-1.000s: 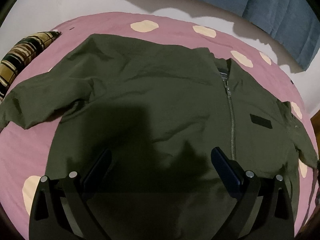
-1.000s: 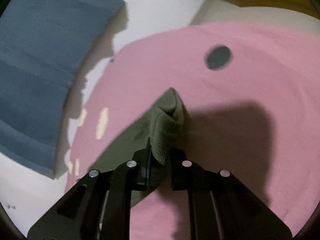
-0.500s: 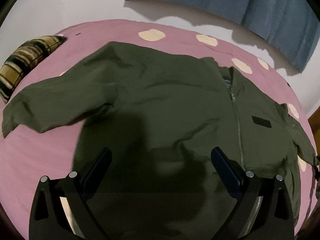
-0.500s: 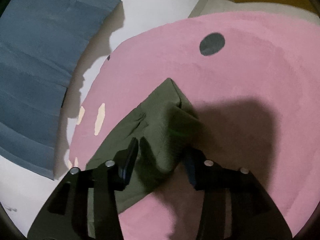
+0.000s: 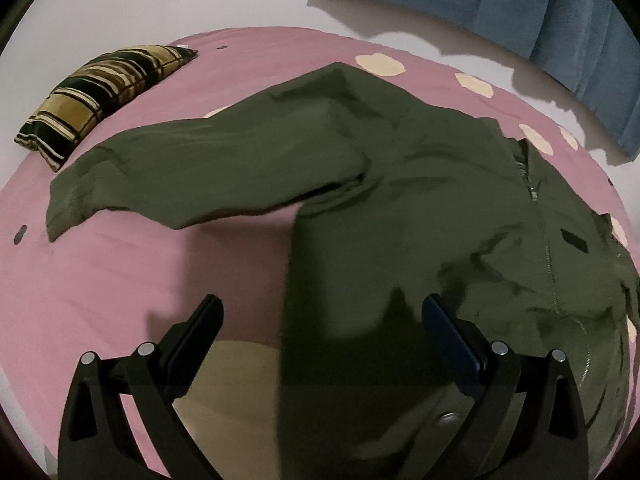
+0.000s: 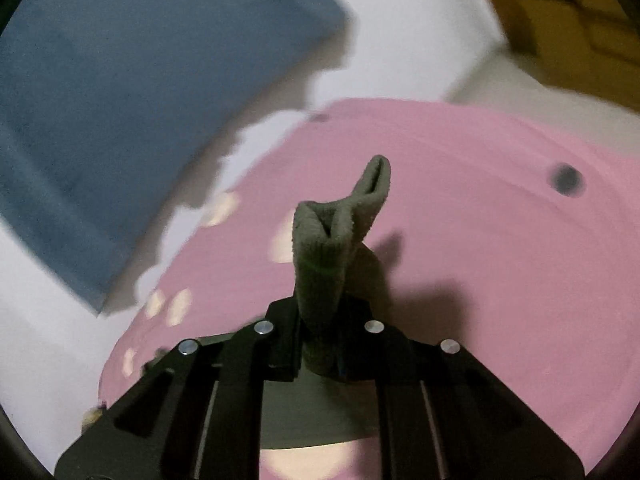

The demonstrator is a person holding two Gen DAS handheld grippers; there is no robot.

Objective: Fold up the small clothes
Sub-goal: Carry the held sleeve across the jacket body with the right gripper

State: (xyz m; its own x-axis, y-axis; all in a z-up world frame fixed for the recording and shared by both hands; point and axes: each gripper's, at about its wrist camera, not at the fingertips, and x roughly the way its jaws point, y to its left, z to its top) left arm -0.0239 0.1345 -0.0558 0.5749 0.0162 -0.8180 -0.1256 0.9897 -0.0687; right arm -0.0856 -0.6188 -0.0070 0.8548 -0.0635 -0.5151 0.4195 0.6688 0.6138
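Observation:
A dark olive zip jacket (image 5: 400,200) lies front up on the pink bedsheet (image 5: 100,280), its left sleeve (image 5: 180,172) stretched out to the side. My left gripper (image 5: 320,320) hovers open over the jacket's lower left edge, with nothing between its fingers. In the right wrist view the jacket's ribbed cuff (image 6: 320,264) sticks up out of my right gripper (image 6: 320,340), whose jaws are closing and pinch the cuff. The cuff is lifted off the pink sheet (image 6: 480,240).
A striped yellow and black pillow (image 5: 100,96) lies at the bed's far left. A blue curtain (image 5: 520,12) hangs behind the bed, also in the right wrist view as a blue curtain (image 6: 120,100). Brown wooden furniture (image 6: 580,20) stands at the upper right.
My left gripper has slid left, bringing the sleeve and pillow more into view. My right gripper opened, shut again on the cuff and raised it off the sheet.

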